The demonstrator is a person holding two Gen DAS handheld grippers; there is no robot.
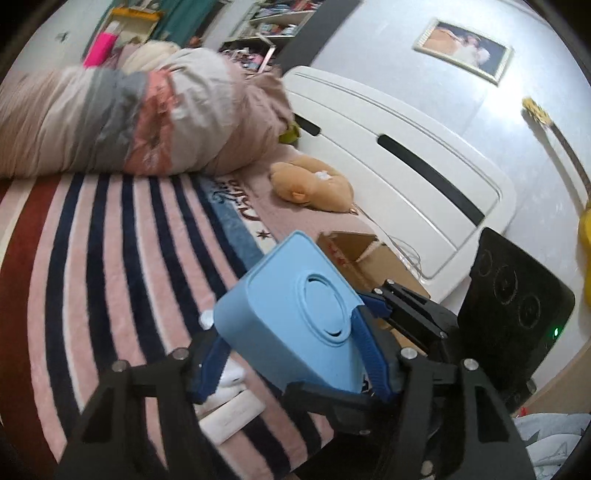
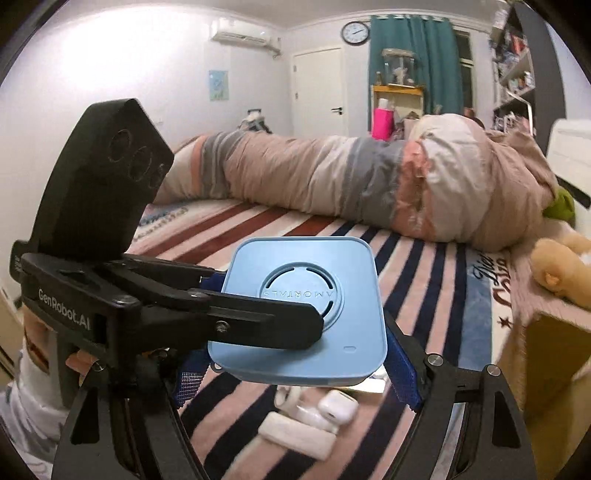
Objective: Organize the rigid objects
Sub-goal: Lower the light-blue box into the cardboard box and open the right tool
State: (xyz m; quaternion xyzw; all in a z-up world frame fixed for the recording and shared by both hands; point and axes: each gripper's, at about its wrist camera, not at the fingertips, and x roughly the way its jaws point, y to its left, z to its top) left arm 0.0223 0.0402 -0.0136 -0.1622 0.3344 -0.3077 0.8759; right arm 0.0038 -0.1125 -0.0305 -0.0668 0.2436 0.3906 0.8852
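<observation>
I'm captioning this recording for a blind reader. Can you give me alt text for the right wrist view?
A light blue square box is held above a striped bedspread between the right gripper's blue-padded fingers, while the left gripper reaches in from the left and clamps the box too. White earbud cases lie on the bed beneath, and a rolled duvet lies behind.

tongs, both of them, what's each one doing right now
left tongs: shut on the pale blue square plastic box.
right tongs: shut on the same box.

Bedroom: white walls [image 2: 110, 74]; white door [image 2: 319, 88]; teal curtains [image 2: 410, 66]; round wall clock [image 2: 355, 32]; air conditioner [image 2: 245, 35] (wall-mounted); striped bed [image 2: 424, 266]; white headboard [image 1: 399, 155]; framed picture [image 1: 463, 50]; cluttered shelving [image 2: 515, 62].
</observation>
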